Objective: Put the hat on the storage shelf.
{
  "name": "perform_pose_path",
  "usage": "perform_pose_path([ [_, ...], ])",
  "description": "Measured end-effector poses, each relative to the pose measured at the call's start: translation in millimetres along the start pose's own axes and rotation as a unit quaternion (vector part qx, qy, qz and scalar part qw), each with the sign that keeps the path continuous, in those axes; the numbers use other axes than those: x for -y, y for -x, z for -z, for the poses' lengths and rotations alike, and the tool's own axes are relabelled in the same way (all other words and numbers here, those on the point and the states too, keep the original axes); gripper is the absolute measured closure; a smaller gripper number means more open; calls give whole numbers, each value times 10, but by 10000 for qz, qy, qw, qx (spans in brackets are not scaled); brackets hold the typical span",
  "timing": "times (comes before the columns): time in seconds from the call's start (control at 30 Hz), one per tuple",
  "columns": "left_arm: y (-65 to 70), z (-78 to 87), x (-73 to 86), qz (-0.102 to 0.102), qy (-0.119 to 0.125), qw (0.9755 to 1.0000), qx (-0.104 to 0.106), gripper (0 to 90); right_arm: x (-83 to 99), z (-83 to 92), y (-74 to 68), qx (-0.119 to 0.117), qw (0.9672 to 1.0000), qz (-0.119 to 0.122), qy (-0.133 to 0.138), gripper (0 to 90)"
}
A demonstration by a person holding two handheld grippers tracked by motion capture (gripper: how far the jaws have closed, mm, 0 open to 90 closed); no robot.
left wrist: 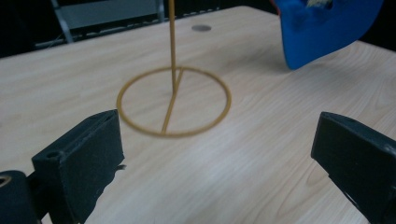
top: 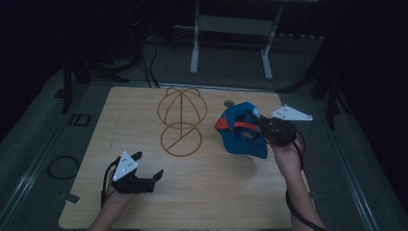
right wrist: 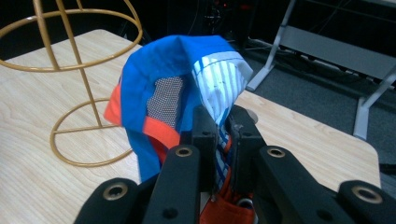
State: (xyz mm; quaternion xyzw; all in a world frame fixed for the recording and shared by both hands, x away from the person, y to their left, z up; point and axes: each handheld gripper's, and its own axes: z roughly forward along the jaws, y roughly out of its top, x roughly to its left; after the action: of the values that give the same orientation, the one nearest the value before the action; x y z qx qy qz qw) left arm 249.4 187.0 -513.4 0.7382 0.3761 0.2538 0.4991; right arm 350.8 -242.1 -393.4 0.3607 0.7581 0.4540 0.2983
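A blue cap point(top: 240, 132) with an orange band hangs above the table at the right, held up by my right gripper point(top: 262, 126), which is shut on its fabric. In the right gripper view the black jaws pinch the cap's point(right wrist: 187, 79) striped inner lining at my right gripper point(right wrist: 222, 126). A gold wire stand point(top: 181, 120), with a round base and a domed top, rises at the table's middle, left of the cap. My left gripper point(top: 148, 166) hovers open near the front left with nothing between its jaws. The left gripper view looks past my left gripper point(left wrist: 215, 154) at the stand's base ring point(left wrist: 173, 100) and the cap's brim point(left wrist: 322, 32).
The wooden table point(top: 216, 192) has a small round disc point(top: 229, 103) near its far edge. A white metal frame point(top: 231, 29) stands on the floor beyond, and cables point(top: 62, 166) lie on the floor at the left.
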Motion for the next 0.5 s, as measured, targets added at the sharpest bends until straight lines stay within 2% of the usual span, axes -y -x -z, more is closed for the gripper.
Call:
perform_pose_path([
  [0.17, 23, -39, -303, -124, 69, 9998, 111, 26, -37, 131, -65, -67, 9998, 95, 139, 835],
  [0.23, 45, -67, -425, -145, 110, 9997, 166, 26, -51, 162, -91, -37, 9996, 206, 172, 836],
  [0.37, 104, -134, -669, -316, 167, 9990, 267, 26, -77, 229, -140, -167, 9994, 158, 272, 836],
  [0.43, 132, -166, -787, -351, 198, 9984, 392, 26, -85, 261, -188, -189, 9992, 206, 303, 836],
  [0.5, 165, -201, -901, -402, 226, 9979, 453, 26, -89, 293, -231, -317, 9985, 232, 376, 836],
])
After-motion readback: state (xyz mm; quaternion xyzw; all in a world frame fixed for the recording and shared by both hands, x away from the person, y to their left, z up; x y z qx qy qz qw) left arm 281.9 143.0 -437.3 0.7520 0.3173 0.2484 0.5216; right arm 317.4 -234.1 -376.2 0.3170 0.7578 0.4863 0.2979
